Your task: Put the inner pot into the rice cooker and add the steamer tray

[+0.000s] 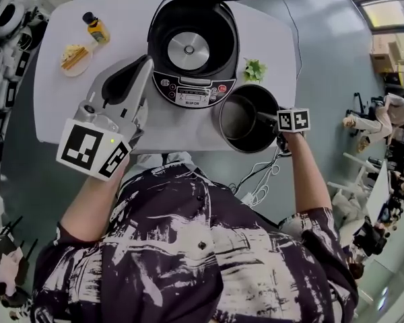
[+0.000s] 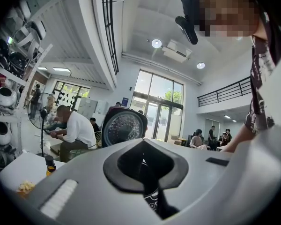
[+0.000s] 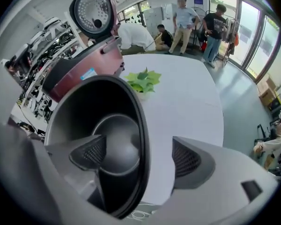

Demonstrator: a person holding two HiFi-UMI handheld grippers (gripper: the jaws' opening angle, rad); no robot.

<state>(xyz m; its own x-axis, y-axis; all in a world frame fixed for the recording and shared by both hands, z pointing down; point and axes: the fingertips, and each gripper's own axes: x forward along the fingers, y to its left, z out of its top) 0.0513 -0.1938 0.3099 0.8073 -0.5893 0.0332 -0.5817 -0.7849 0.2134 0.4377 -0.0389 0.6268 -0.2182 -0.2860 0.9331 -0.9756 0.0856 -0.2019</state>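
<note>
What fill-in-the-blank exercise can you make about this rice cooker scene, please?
The rice cooker has its lid ___. In the head view, the inner pot stands to the cooker's ___. The right gripper has its jaws apart, one on either side of the pot's ___.
Missing words: open; right; rim.

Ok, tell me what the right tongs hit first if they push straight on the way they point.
The rim of the dark round metal inner pot. The open right tongs already straddle its wall, one side inside and one outside, so the wall would probably slide deeper between them. Exact depth is unclear.
</note>
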